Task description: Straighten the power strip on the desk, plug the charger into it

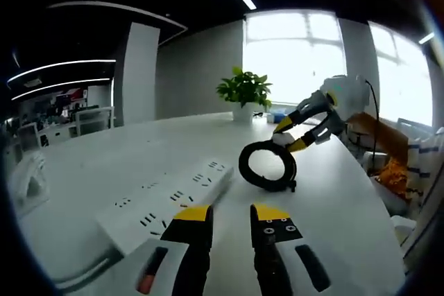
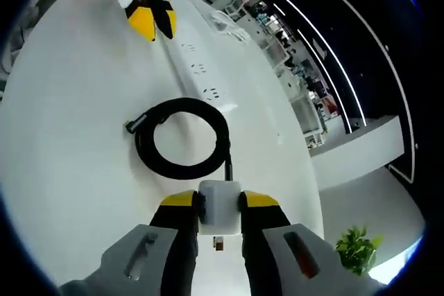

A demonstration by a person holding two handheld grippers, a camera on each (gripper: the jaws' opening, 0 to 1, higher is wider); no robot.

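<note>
A: Reading the left gripper view from left to right, what is lying on the bench (image 1: pixel 83 171)?

B: The white power strip (image 1: pixel 166 202) is lying flat at the left, running diagonally, with its near end just beside the left gripper (image 1: pixel 230 216). That gripper is standing slightly open, with nothing between its jaws. Right of centre, a black coiled cable (image 1: pixel 268 166) is resting on the bench. Further right, the right gripper (image 1: pixel 294 136) is reaching the coil from above.

A: What is the right gripper holding?

B: In the right gripper view, the right gripper (image 2: pixel 220 202) is clamping the white charger (image 2: pixel 220 204) between its yellow-tipped jaws. The cable (image 2: pixel 182 138) is leaving the charger and looping in front of it.

A: What is standing between charger and strip?

B: The coil is lying between them; the power strip (image 2: pixel 201 67) is beyond it, and the left gripper (image 2: pixel 151 15) is hovering at its far end.

A: Other surroundings?

B: A potted plant (image 1: pixel 244 93) is standing at the bench's far edge, before bright windows (image 1: pixel 295 57). Cardboard boxes (image 1: pixel 378 133) are sitting at the right.
</note>
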